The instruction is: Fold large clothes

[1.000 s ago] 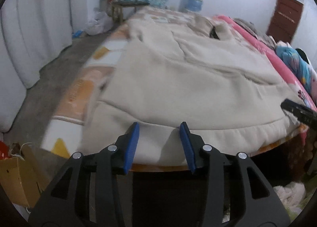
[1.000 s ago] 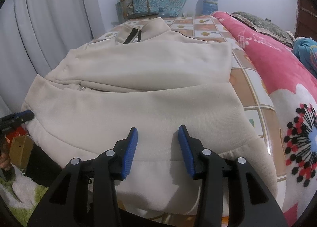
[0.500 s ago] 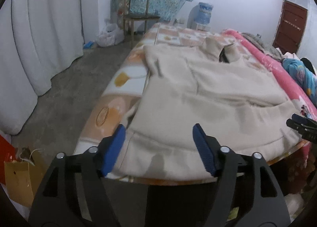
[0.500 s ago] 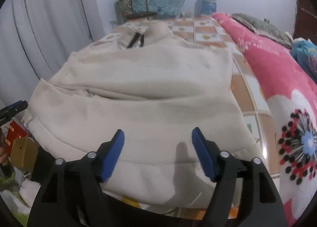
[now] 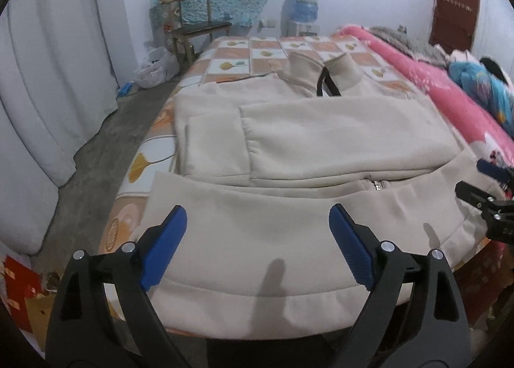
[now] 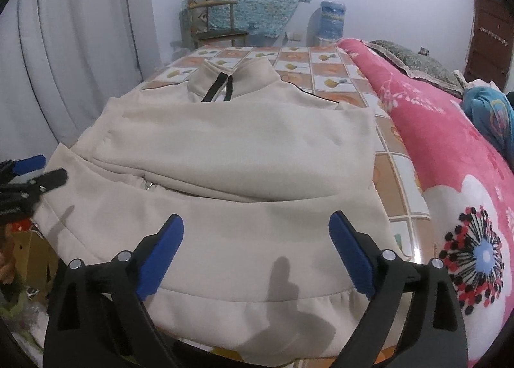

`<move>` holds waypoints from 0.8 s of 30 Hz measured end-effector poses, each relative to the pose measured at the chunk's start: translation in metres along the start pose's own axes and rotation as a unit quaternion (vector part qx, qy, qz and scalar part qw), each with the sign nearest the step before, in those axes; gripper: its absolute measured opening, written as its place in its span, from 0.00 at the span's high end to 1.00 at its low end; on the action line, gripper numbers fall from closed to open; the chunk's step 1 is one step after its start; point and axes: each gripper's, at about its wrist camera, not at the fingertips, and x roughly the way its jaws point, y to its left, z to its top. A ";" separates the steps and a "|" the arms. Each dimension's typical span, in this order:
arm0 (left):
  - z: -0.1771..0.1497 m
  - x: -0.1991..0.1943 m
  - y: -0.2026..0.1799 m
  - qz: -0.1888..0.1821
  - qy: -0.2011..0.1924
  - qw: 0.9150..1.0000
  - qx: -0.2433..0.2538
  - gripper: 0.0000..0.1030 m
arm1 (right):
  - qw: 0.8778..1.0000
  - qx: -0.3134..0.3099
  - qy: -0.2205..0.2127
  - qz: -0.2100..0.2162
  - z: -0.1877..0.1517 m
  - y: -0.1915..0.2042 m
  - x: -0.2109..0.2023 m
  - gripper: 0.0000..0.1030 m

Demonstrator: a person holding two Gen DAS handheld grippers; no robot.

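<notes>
1. At far left of the room, white curtains (image 5: pixel 48 85) hung down to the bare floor, w/ a paper bag (image 5: pixel 22 297) low at the corner; none of it part of the job.
2. Left gripper (image 5: pixel 257 249) hovered over the near hem on the jacket's left side, jaws opening and already wide, nothing btwn the blue pads (image 5: pixel 163 249), nothing held.
3. Cream jacket (image 5: pixel 289 214) lay flat across the tiled bed sheet (image 5: pixel 266 53), collar (image 5: pixel 321 69) at the far end, hem at the near bed edge and hanging slightly over it.
4. Done so far, judging by the lie: both sleeves were brought in across the chest, cuff (image 5: pixel 247 140) of the upper one reaching the left side, zip (image 5: pixel 377 186) closed below them.
5. Left to do, as I read it: body not yet folded hem-to-collar, so roughly half way; next grab prob. at the two hem corners.
6. Right gripper (image 6: pixel 257 252) hovered over the hem on the jacket's right part, jaws opening, wide apart, pads (image 6: pixel 350 255) clear of the cloth, holding nothing.
7. At right, a pink floral blanket (image 6: pixel 449 175) ran beside the jacket, close to but not clearly touching its side; a blue bundle (image 6: pixel 491 111) sat further back.
</notes>
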 end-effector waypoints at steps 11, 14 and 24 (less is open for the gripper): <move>0.024 0.034 -0.024 0.034 0.045 0.998 0.009 0.16 | 1.000 -0.010 0.009 -0.001 0.009 0.002 0.013 0.09; 0.032 0.039 -0.029 0.046 0.044 0.998 0.006 0.16 | 1.000 -0.001 0.010 0.005 0.016 -0.002 0.016 0.08; 0.044 0.063 -0.032 0.060 0.061 0.996 -0.002 0.16 | 0.999 0.019 0.036 -0.005 0.047 -0.006 0.042 0.07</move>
